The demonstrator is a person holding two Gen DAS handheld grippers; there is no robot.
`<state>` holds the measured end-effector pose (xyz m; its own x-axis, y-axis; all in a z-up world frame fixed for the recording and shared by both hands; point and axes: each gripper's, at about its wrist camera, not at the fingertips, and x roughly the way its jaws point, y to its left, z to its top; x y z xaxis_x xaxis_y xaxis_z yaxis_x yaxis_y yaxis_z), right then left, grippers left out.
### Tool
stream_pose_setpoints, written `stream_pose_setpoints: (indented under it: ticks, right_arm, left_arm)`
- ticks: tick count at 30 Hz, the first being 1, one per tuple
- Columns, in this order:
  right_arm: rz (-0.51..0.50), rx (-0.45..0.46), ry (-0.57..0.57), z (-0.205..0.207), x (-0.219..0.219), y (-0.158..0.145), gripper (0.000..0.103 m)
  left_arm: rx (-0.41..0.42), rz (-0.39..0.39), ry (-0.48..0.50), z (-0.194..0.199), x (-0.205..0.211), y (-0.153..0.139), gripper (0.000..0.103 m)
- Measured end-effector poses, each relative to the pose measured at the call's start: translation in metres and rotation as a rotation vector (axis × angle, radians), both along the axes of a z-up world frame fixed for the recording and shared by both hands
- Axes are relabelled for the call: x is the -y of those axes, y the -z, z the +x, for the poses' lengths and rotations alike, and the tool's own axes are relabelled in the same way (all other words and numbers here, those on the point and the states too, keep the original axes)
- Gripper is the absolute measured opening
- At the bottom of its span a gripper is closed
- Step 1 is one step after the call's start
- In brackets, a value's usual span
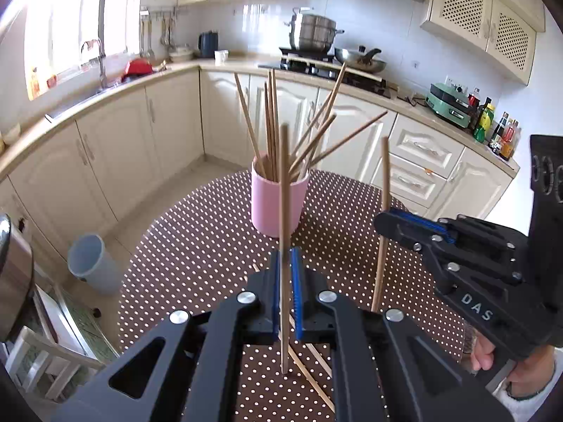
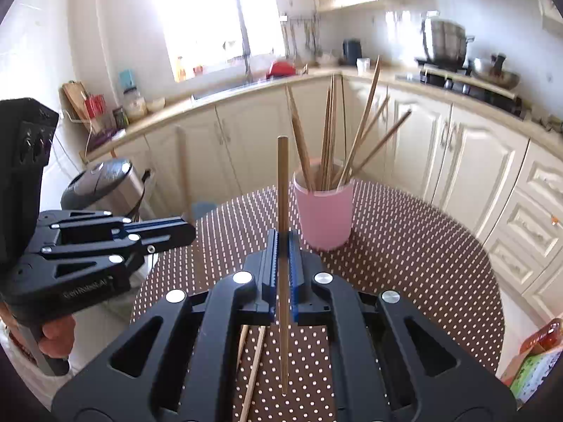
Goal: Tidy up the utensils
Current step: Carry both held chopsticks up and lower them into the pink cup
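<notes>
My left gripper is clenched on one upright wooden chopstick; my right gripper grasps a second upright wooden chopstick the same way. The pink cylindrical cup, which holds a fan of wooden chopsticks, stands toward the far edge of the round table with brown white-dotted cloth. Loose chopsticks lie flat near the table's near edge, beneath both grippers.

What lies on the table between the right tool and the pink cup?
Nothing: in the right wrist view, only bare dotted tablecloth separates the right tool from the cup.
</notes>
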<state>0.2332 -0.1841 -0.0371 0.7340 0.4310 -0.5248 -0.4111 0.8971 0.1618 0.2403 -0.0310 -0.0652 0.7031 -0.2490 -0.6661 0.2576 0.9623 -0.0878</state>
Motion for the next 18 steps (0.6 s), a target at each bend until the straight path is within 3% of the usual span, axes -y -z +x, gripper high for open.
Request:
stream_pose_setpoints:
  ticks: [8,14,18]
  right_arm:
    - [0.030,0.062,-0.008,-0.019,-0.010,-0.017,0.006]
    - [0.012,-0.004,-0.021,-0.009,-0.013,-0.003,0.006]
    - [-0.022,-0.074,-0.036,0.003,-0.016,0.012,0.006]
  left_arm:
    - [0.050,-0.003,0.010,-0.017,0.007,-0.017,0.005]
    - [-0.007,0.008,-0.022,0.001,-0.003,-0.003,0.005]
    - [-0.106,0.009,-0.084,0.028,-0.020,0.022,0.005]
